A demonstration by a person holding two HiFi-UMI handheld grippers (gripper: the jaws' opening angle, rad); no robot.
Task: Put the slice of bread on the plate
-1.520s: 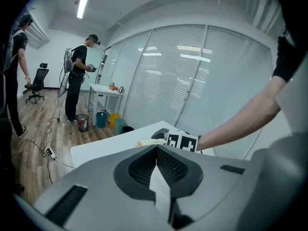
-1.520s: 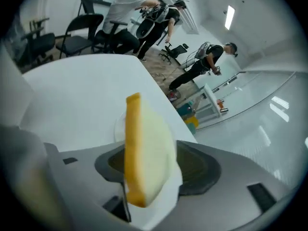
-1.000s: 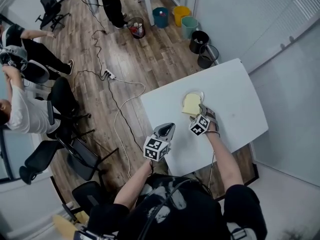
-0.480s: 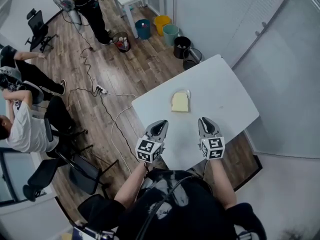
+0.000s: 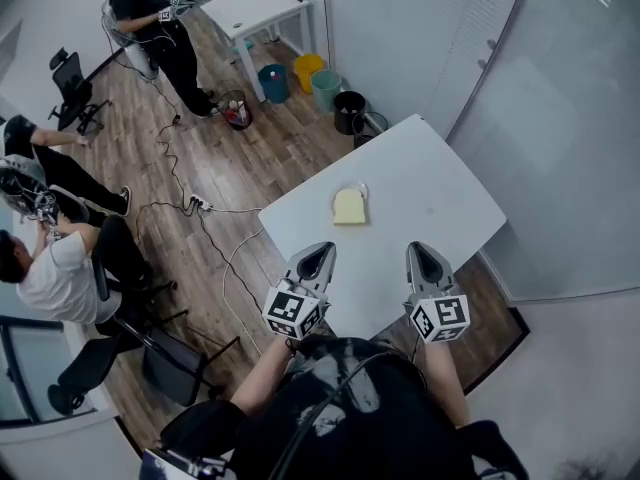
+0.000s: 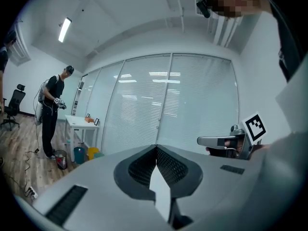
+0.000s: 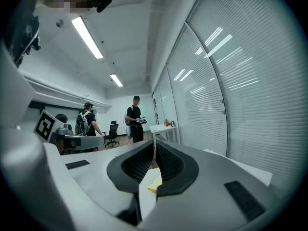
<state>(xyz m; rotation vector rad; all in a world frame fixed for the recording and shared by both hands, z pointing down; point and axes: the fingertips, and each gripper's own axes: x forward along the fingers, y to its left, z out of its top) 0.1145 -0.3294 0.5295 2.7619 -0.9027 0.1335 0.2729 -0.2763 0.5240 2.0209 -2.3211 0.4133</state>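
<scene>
A: What is found between the jaws?

B: Nothing is held. On the left gripper [image 6: 156,149] the two jaws are pressed together, tip against tip, and only a glass wall with blinds is seen beyond them. On the right gripper [image 7: 154,146] the jaws are likewise shut together and empty.

A: Where is the bread?

B: In the head view the slice of bread [image 5: 348,207] is seen lying flat on the plate [image 5: 362,189], of which only a pale rim is shown at the far corner of the slice. The plate stands on the white table [image 5: 430,198], near its far-left edge. Both grippers are held up close to the body, well apart from it. The task is therefore judged to be done.

A: If the slice must be taken again, how is it expected to handle?

B: It is judged to be very light, soft and easily crushed, and crumbs can be torn off. It is not slippery, but it bends when only one corner is lifted.

A: Where should it be gripped?

B: At the crust. One jaw is best slid under the edge that overhangs the rim, the other laid on top. Only gentle pressure should be used, and the slice kept level.
</scene>
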